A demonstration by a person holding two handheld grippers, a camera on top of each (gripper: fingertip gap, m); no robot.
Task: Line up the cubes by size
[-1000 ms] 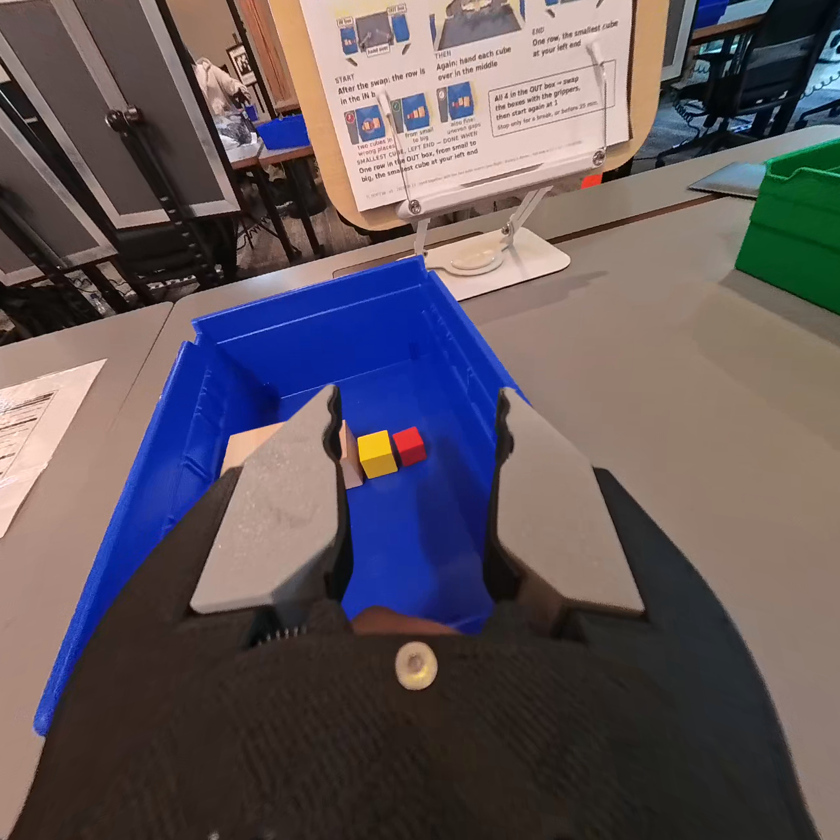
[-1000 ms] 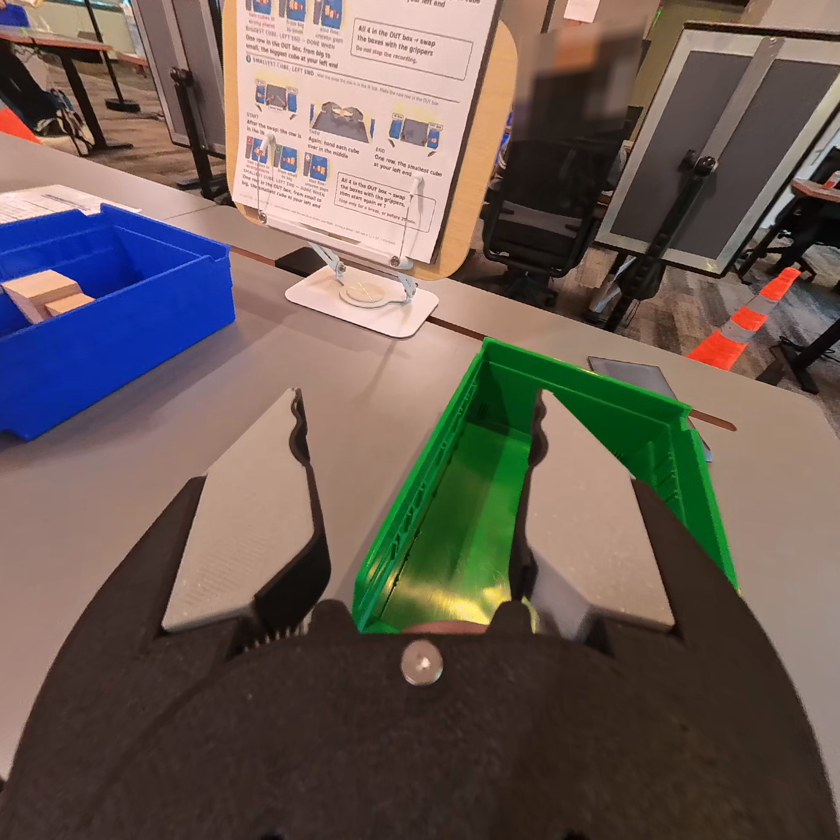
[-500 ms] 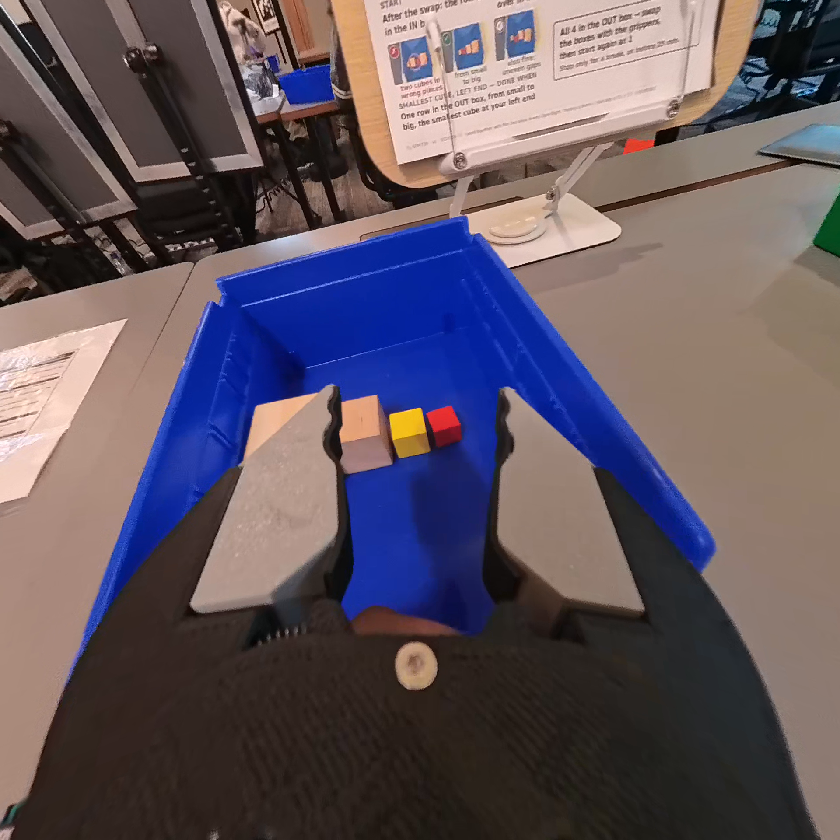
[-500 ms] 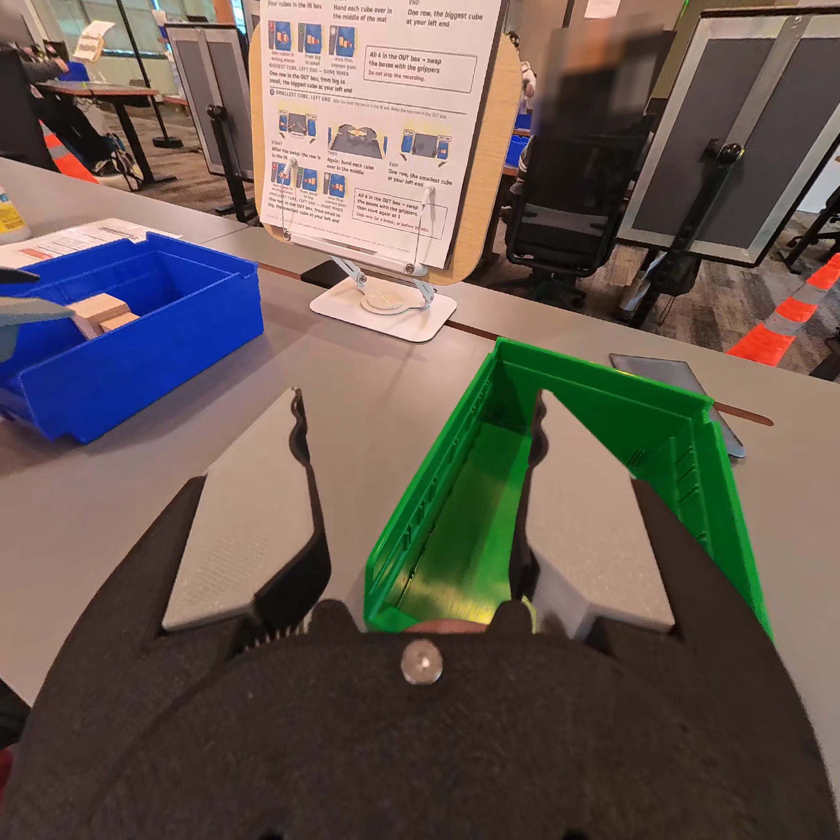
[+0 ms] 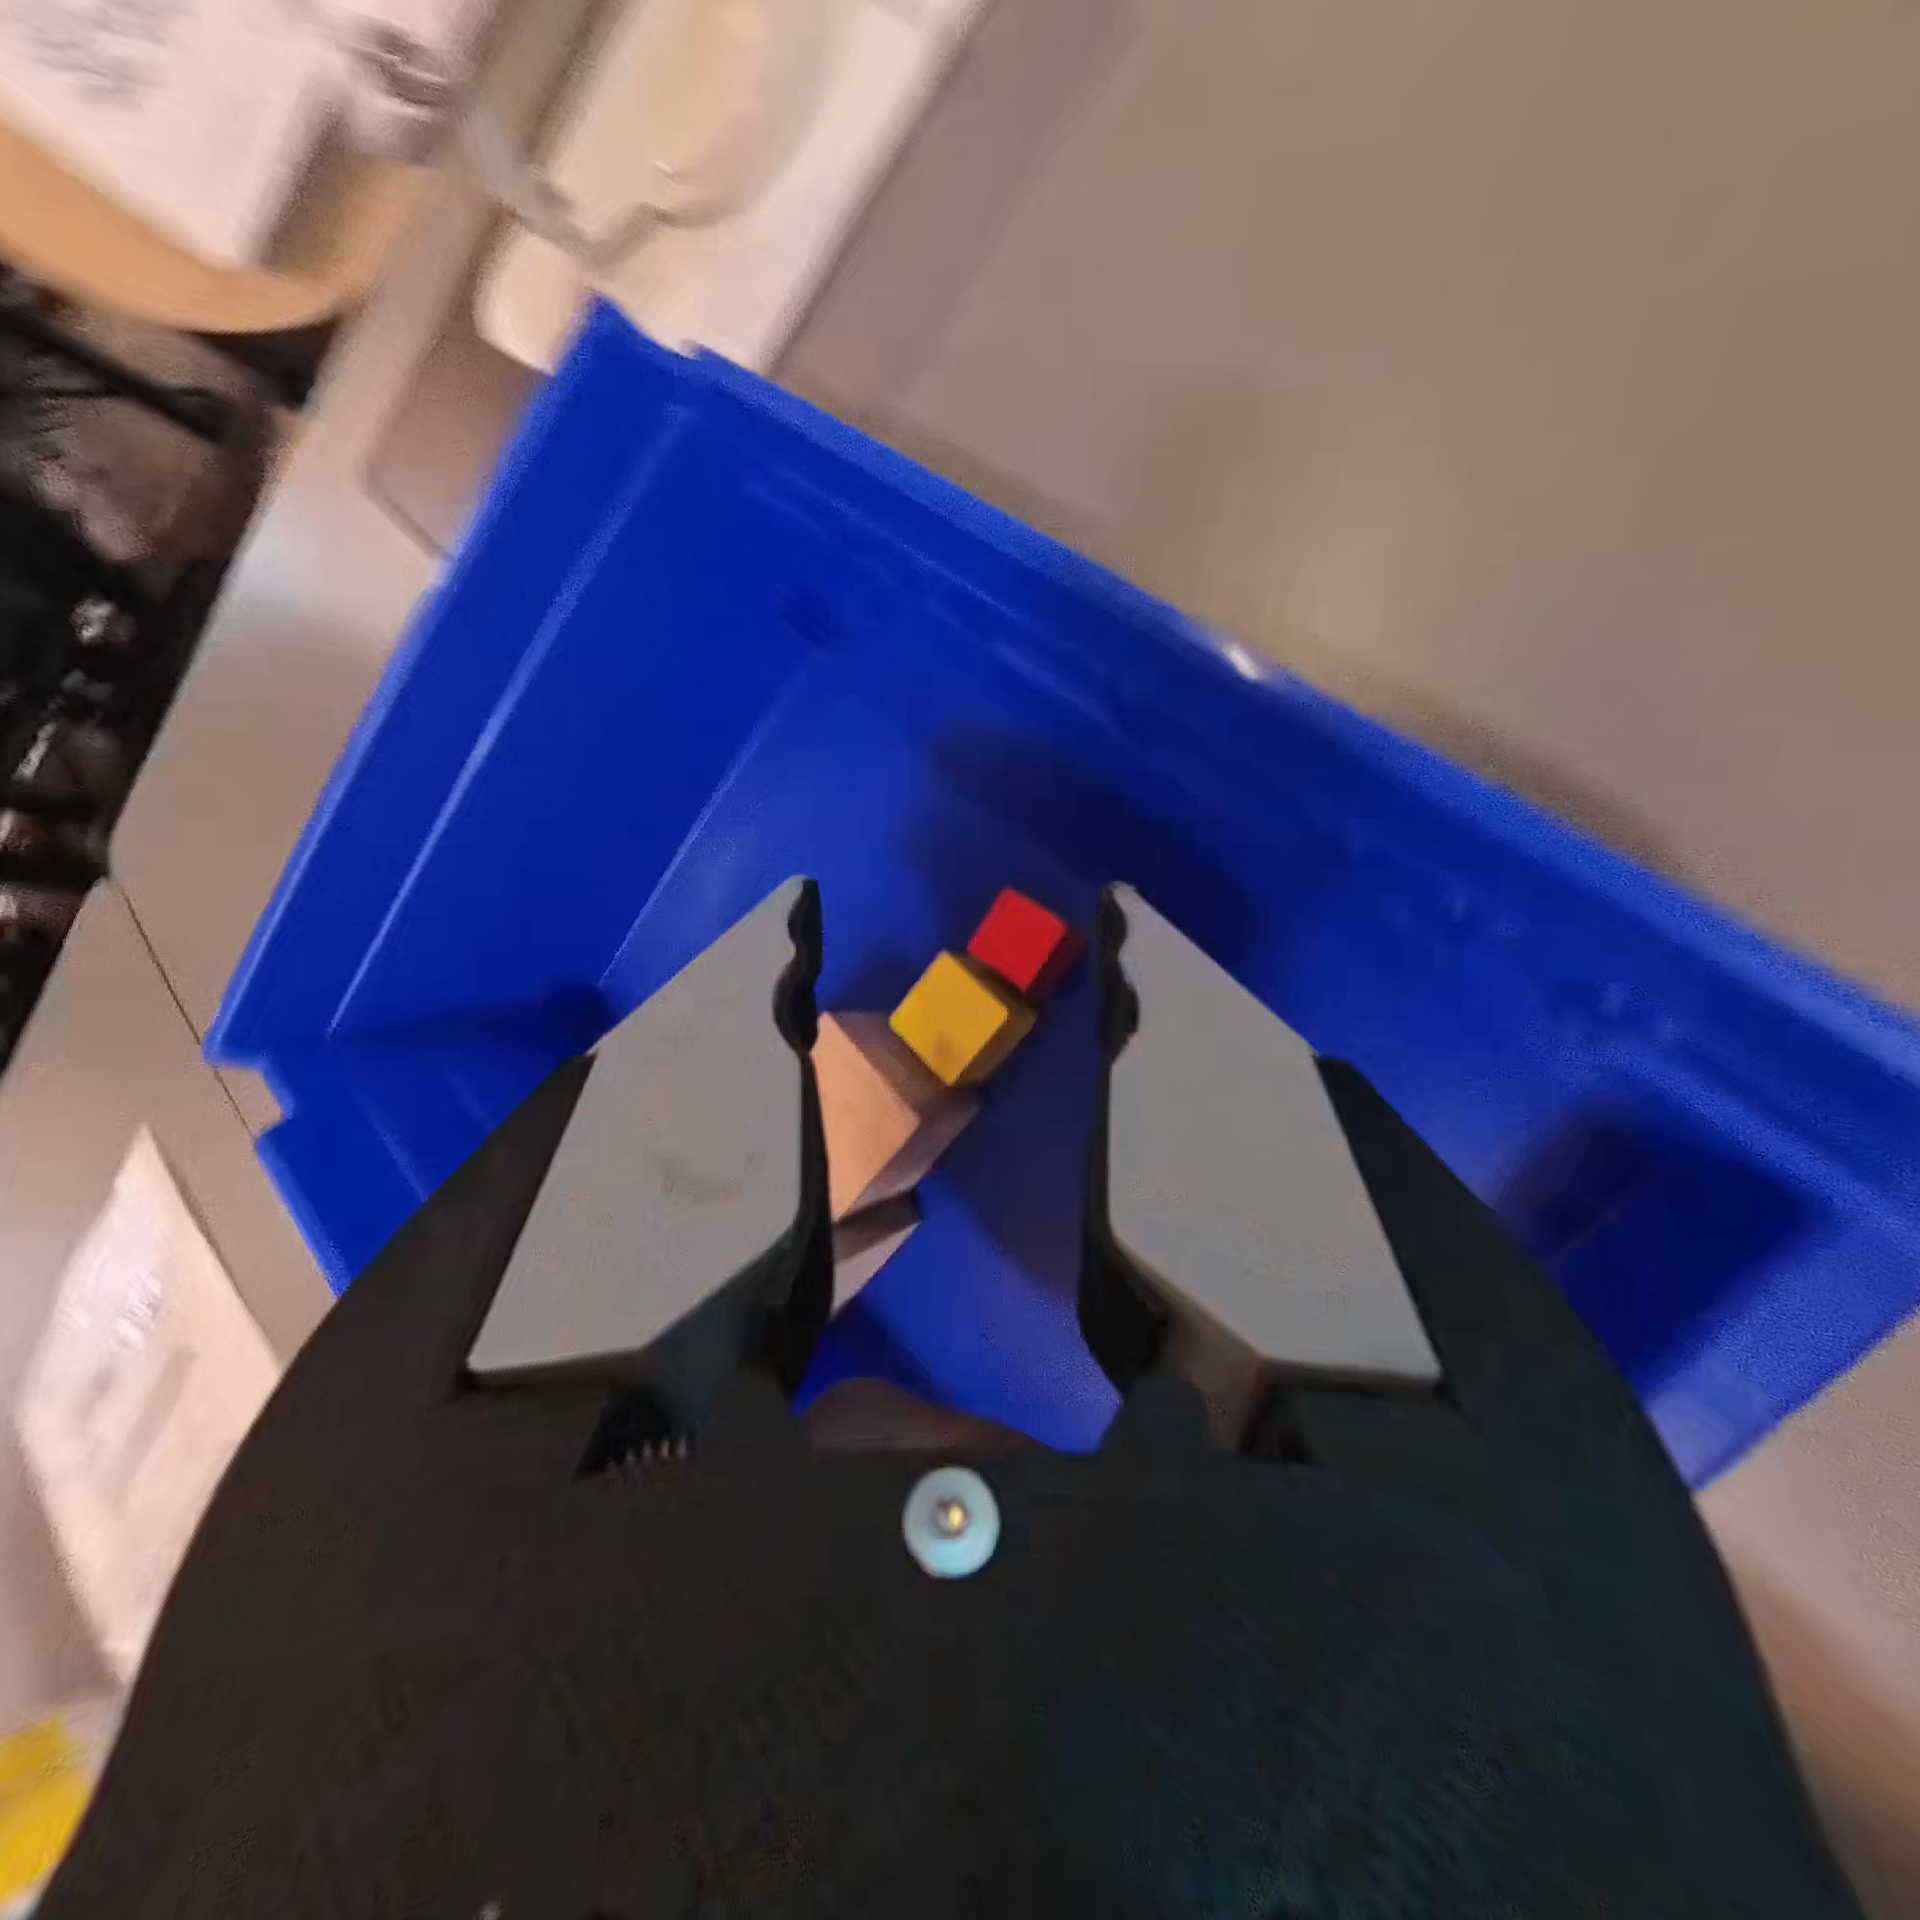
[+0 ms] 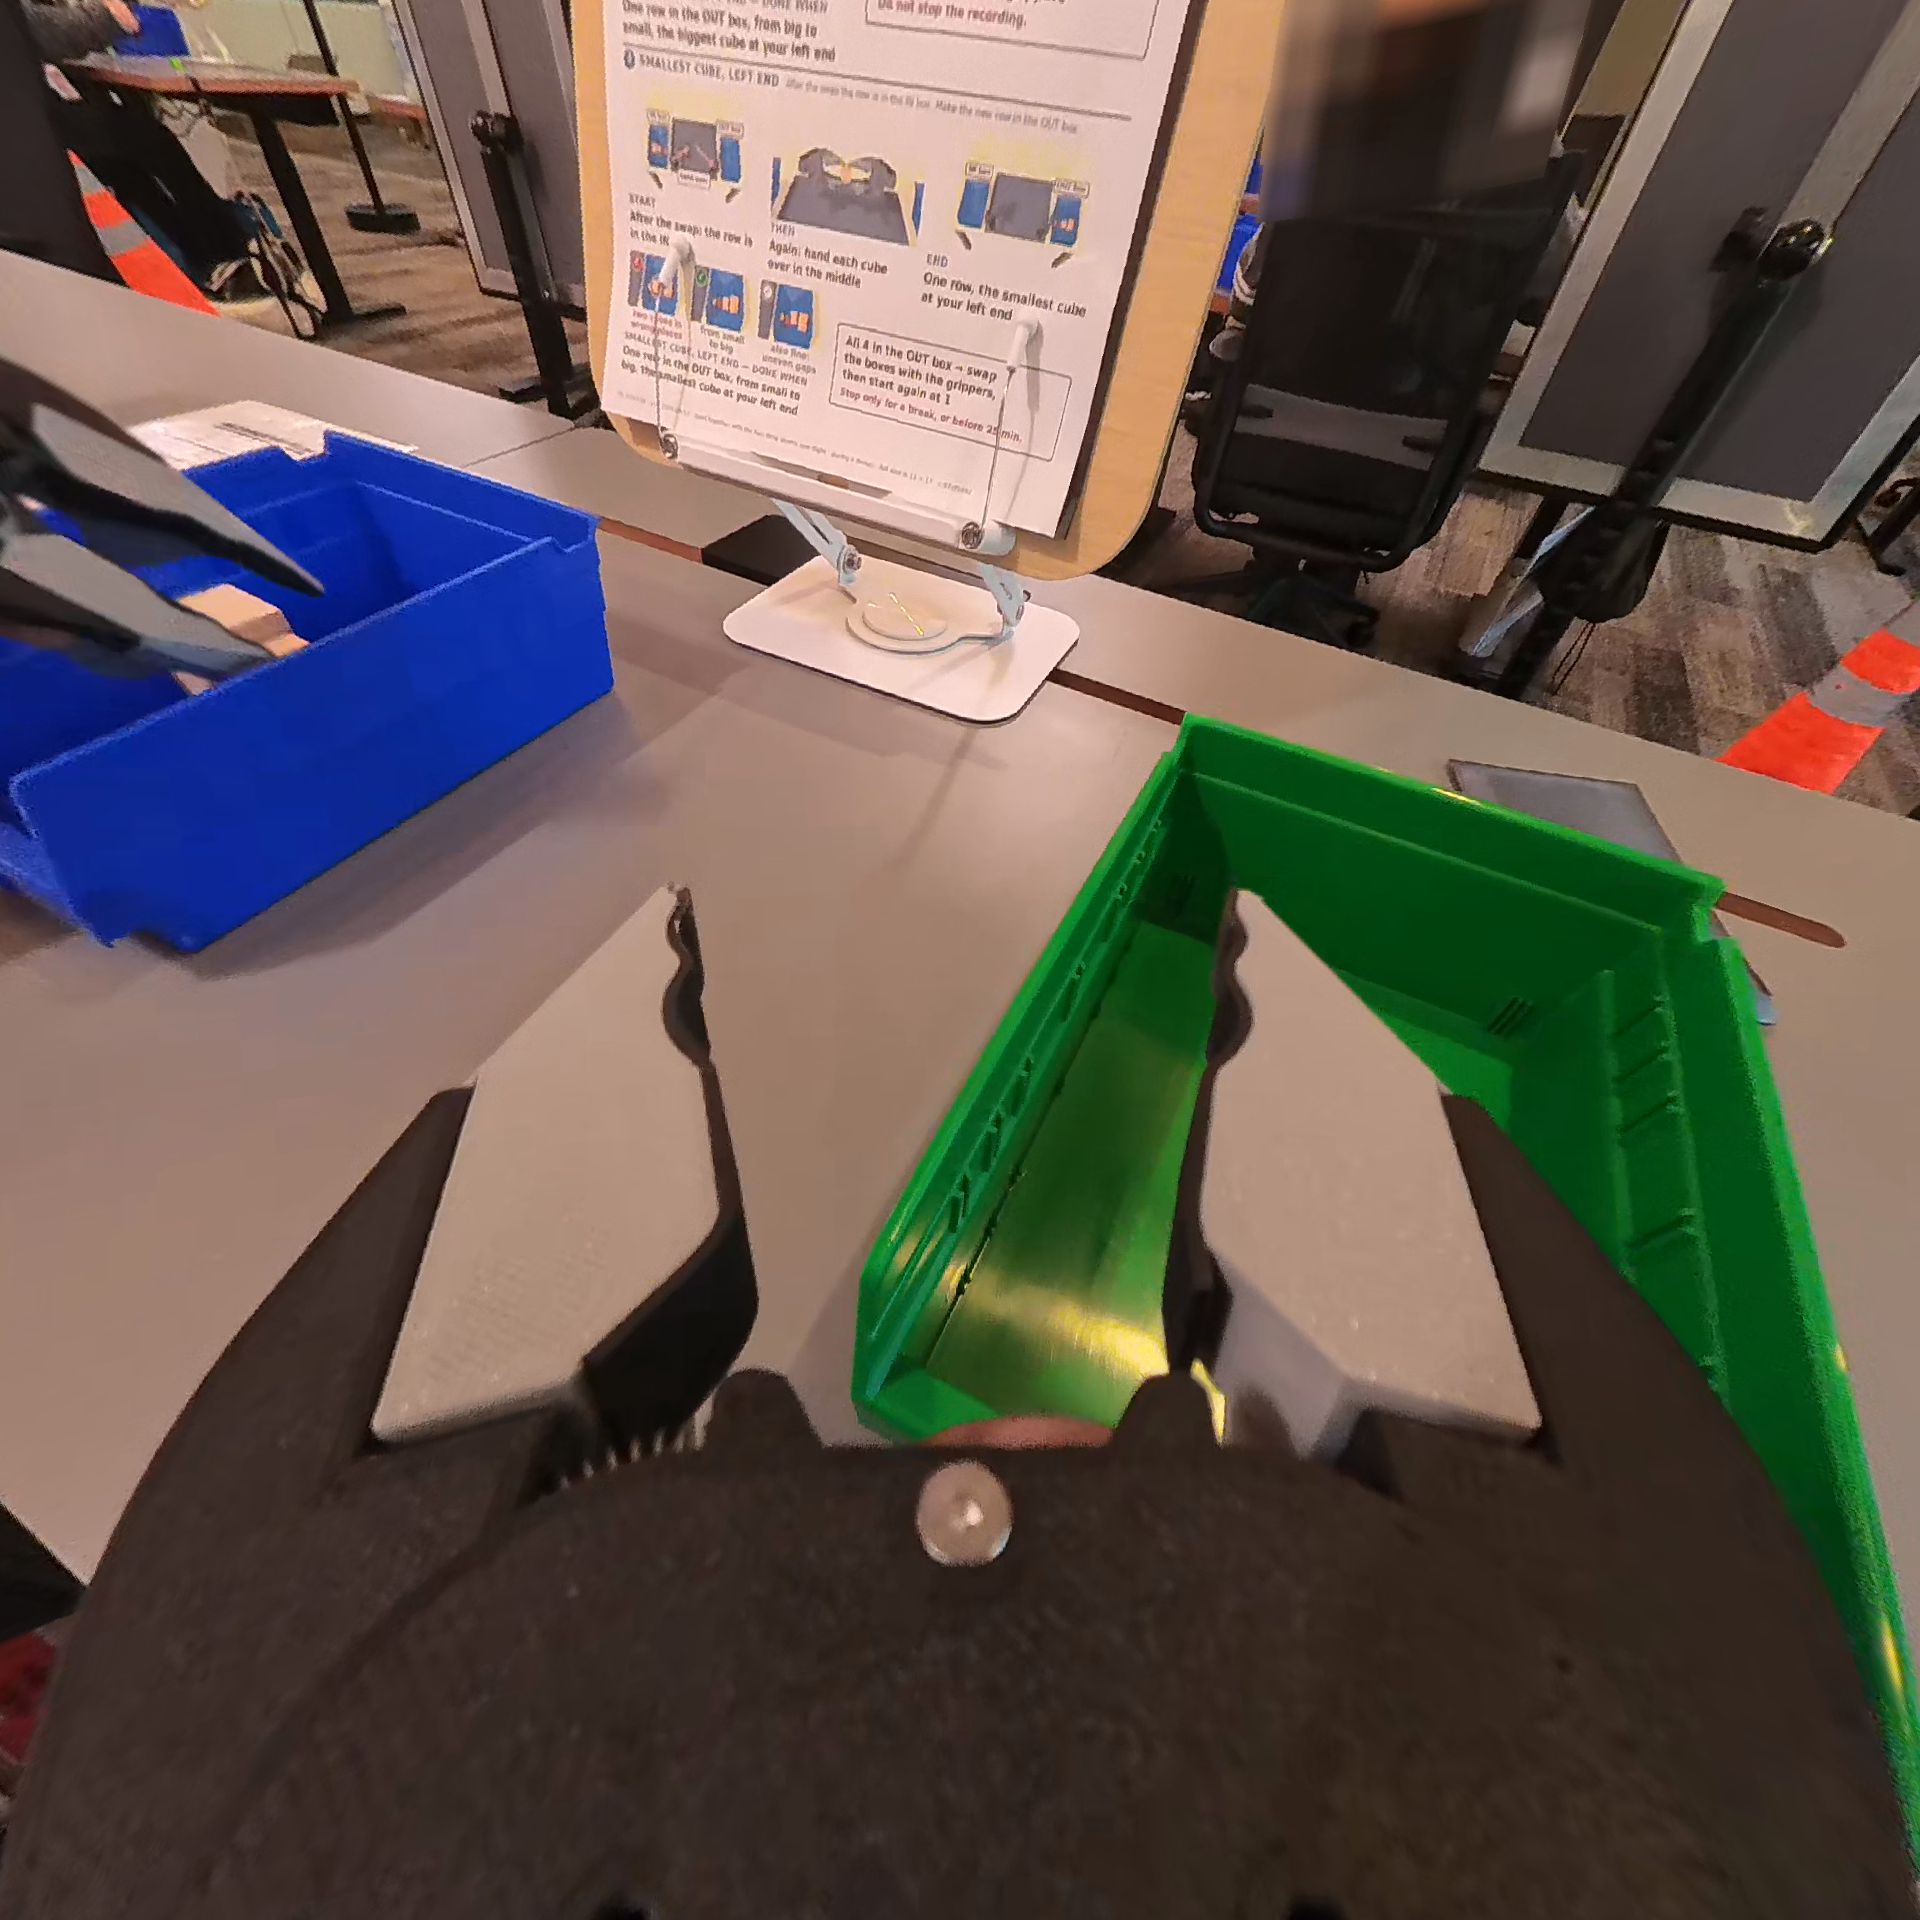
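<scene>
My left hand-held gripper (image 5: 954, 961), fingers spread, tips into the blue bin (image 5: 623, 665), red cube (image 5: 1020, 935) just ahead between the tips, yellow cube (image 5: 958, 1016) touching it, while my right hand-held gripper (image 6: 954, 971) waits spread over the green bin (image 6: 1455, 914).

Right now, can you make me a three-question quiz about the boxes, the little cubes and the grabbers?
1. Where are the cubes?
A. blue box
B. green box
C. bare table

2. What colour is the cube touching the red cube?
A. green
B. yellow
C. white

3. How is the left gripper?
A. shut on a cube
B. open
C. out of view

Answers:
1 A: the cubes sit in the blue box; the green box shows none.
2 B: the yellow cube touches the red cube.
3 B: the left gripper has its fingers apart, gripping nothing.
</scene>
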